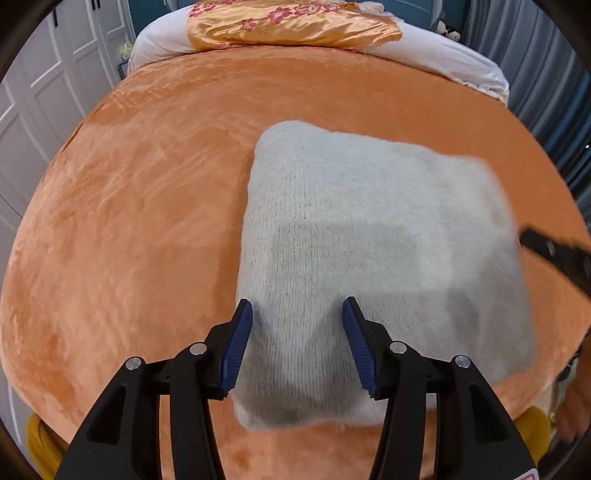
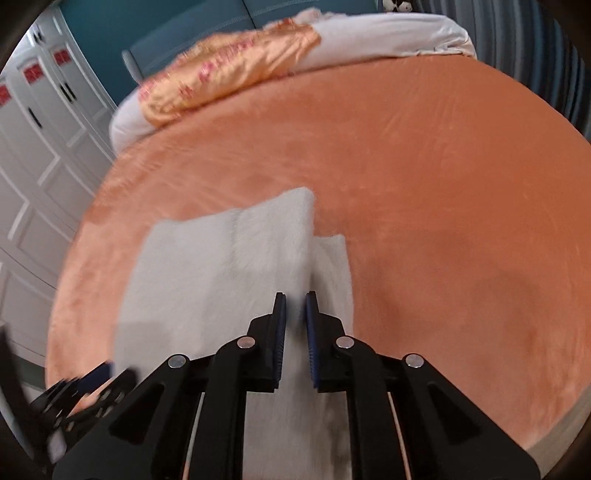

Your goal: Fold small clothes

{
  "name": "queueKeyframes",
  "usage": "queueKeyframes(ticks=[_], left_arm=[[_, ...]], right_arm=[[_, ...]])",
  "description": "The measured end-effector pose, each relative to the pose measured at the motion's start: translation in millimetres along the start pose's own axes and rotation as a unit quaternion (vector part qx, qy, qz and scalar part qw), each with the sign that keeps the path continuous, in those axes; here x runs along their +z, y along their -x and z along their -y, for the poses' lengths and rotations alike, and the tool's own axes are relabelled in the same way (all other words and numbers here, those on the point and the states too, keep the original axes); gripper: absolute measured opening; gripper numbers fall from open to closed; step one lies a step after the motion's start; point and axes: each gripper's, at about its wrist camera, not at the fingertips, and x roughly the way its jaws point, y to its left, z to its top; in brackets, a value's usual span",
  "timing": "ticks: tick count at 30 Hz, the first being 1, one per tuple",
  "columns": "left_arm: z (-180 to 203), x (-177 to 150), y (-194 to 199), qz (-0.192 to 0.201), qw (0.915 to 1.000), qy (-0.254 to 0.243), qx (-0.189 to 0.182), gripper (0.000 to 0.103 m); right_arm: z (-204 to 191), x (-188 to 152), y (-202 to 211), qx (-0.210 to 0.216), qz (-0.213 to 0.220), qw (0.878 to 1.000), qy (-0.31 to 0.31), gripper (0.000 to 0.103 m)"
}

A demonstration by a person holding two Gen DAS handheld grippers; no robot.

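A pale grey knitted garment (image 1: 369,221) lies folded into a rough rectangle on the orange plush bedspread (image 1: 147,184). My left gripper (image 1: 297,306) hovers open over its near left part, blue pads wide apart with only the knit below them. In the right wrist view the same garment (image 2: 221,266) shows a folded layer on top and a lower layer sticking out to the right. My right gripper (image 2: 295,295) stands over its near right part, jaws a narrow gap apart, with nothing seen pinched. The right gripper's dark finger (image 1: 554,254) shows at the garment's right edge. The left gripper (image 2: 85,384) is blurred at lower left.
A white pillow with an orange floral cover (image 1: 288,22) lies at the head of the bed. White wardrobe doors (image 1: 37,110) stand along the left. Something yellow (image 1: 40,435) sits low by the bed's near corner. Bare bedspread (image 2: 443,184) stretches right of the garment.
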Motion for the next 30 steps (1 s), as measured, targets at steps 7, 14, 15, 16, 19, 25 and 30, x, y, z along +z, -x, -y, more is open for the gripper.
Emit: queueKeyframes(ticks=[7, 14, 15, 16, 19, 25, 30], left_arm=[[-0.7, -23.7, 2.9, -0.013, 0.9999, -0.004, 0.0, 0.052], [4.4, -28.7, -6.3, -0.008, 0.9996, -0.01, 0.026, 0.06], [4.5, -28.2, -4.8, -0.009, 0.9996, -0.008, 0.026, 0.06], [4.8, -28.0, -3.3, -0.009, 0.9996, -0.007, 0.026, 0.06], [4.6, -26.8, 3.7, -0.011, 0.9997, -0.005, 0.02, 0.06], [2.4, -29.8, 11.9, -0.02, 0.9998, 0.002, 0.008, 0.064], [0.8, -32.2, 17.8, -0.028, 0.9996, 0.008, 0.001, 0.081]], right_arm=[[17.4, -63.3, -13.4, -0.025, -0.077, 0.997, 0.013, 0.005], [8.5, -68.5, -21.1, -0.046, -0.066, 0.996, 0.028, 0.006], [7.8, -68.0, -13.3, -0.043, -0.06, 0.997, 0.023, 0.007], [6.6, -69.1, -5.5, -0.037, -0.053, 0.998, 0.014, 0.007], [16.5, -67.5, 14.6, -0.011, -0.033, 0.999, -0.023, 0.018], [33.1, -75.0, 30.8, -0.02, -0.018, 0.999, -0.043, 0.051], [33.1, -77.4, 23.1, 0.001, -0.037, 0.998, -0.045, 0.064]])
